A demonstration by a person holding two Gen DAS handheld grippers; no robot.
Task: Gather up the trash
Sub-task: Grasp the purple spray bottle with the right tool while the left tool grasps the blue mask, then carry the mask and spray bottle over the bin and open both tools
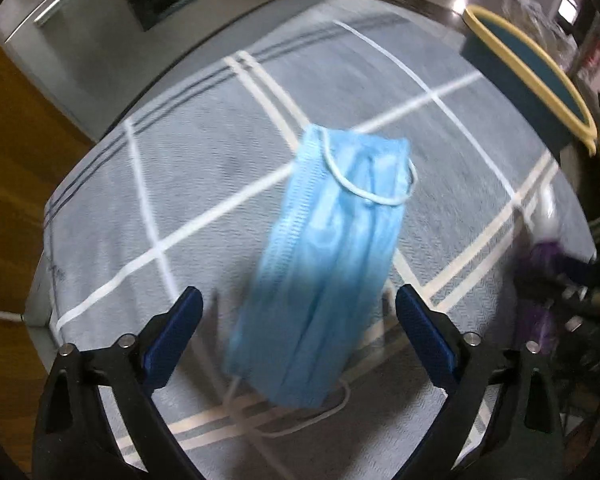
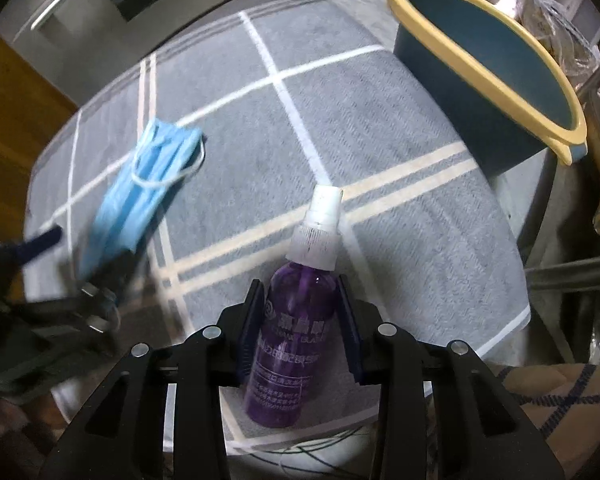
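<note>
A folded blue face mask (image 1: 320, 256) with white ear loops lies on the grey checked tablecloth (image 1: 172, 168). My left gripper (image 1: 299, 295) hangs over it, open, with one blue finger on each side of the mask and neither pad touching it. In the right wrist view the mask (image 2: 140, 196) lies at the left, with a left finger (image 2: 44, 240) beside it. My right gripper (image 2: 299, 282) is shut on a purple spray bottle (image 2: 296, 320) with a white cap, which lies along the fingers. That bottle (image 1: 544, 248) shows blurred at the right of the left wrist view.
A teal bin with a yellow rim (image 2: 460, 120) stands at the table's far right corner, its wall (image 1: 508, 88) also in the left wrist view. A steel appliance (image 1: 80, 20) stands behind the table. Wooden floor (image 1: 8, 160) lies off the left edge. Cables (image 2: 320, 452) hang by the near edge.
</note>
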